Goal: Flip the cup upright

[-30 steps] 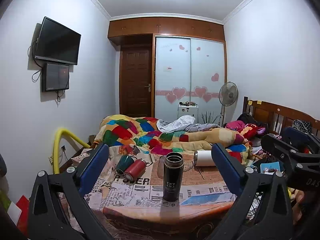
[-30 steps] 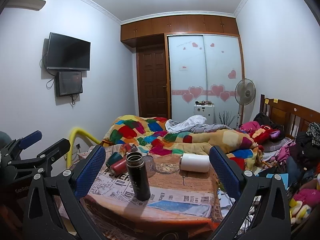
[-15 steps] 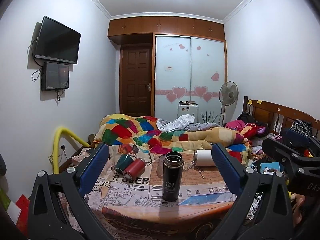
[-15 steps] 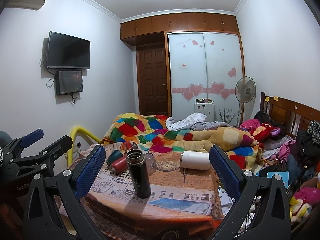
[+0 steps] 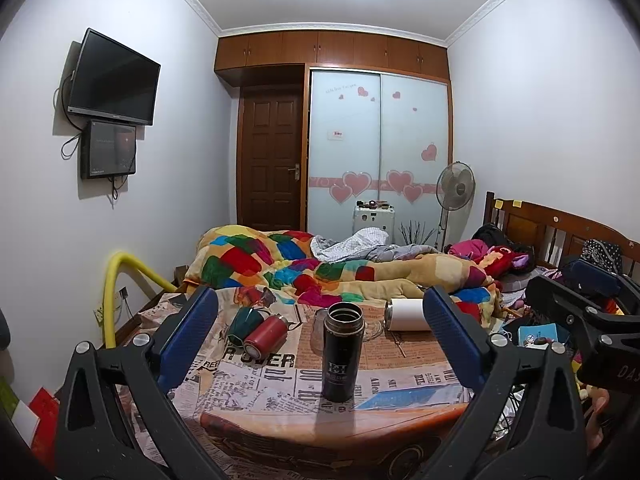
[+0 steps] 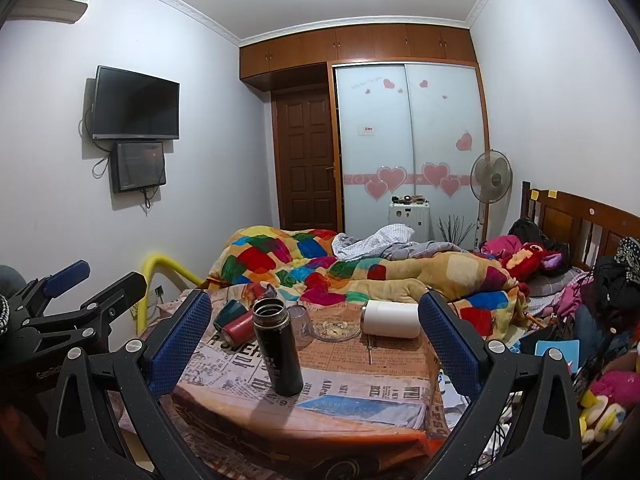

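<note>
A black flask stands upright with its mouth open near the front of the newspaper-covered table; it also shows in the right wrist view. A red flask, a dark green cup and a white cup lie on their sides behind it. A clear glass stands upside down behind the black flask. My left gripper is open and empty, held back from the table. My right gripper is open and empty too.
A glass ashtray sits mid-table. A bed with a patchwork quilt lies behind the table. A yellow pipe curves at the left wall. Clothes and toys pile up at the right.
Both grippers have drifted slightly; the view shifts a little. Nothing on the table has moved and both grippers stay open.
</note>
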Demonstrator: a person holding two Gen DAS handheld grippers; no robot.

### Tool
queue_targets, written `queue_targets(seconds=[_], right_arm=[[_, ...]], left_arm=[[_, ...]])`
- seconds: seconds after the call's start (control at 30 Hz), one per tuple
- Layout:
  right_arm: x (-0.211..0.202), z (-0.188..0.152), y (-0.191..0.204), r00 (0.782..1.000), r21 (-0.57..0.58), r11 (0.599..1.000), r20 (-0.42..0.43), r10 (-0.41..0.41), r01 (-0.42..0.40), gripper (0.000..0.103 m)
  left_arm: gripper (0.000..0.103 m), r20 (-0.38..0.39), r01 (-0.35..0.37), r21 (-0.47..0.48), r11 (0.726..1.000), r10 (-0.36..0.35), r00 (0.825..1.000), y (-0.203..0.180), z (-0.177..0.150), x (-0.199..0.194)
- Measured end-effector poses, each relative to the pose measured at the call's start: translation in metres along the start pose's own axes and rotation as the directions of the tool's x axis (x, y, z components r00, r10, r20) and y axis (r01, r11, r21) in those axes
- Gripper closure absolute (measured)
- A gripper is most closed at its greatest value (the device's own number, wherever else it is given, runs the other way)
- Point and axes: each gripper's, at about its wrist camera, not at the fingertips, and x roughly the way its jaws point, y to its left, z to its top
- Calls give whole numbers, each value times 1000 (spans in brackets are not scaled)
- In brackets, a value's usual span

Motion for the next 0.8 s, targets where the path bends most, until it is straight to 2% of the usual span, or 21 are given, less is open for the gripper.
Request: queue_targets(seconds=[0.8], right_arm=[[3,4,10,1000,13,1000,9,-2,2,0]], left_arm=[[0,5,22,-3,1000,-22,1000,0,3,2]])
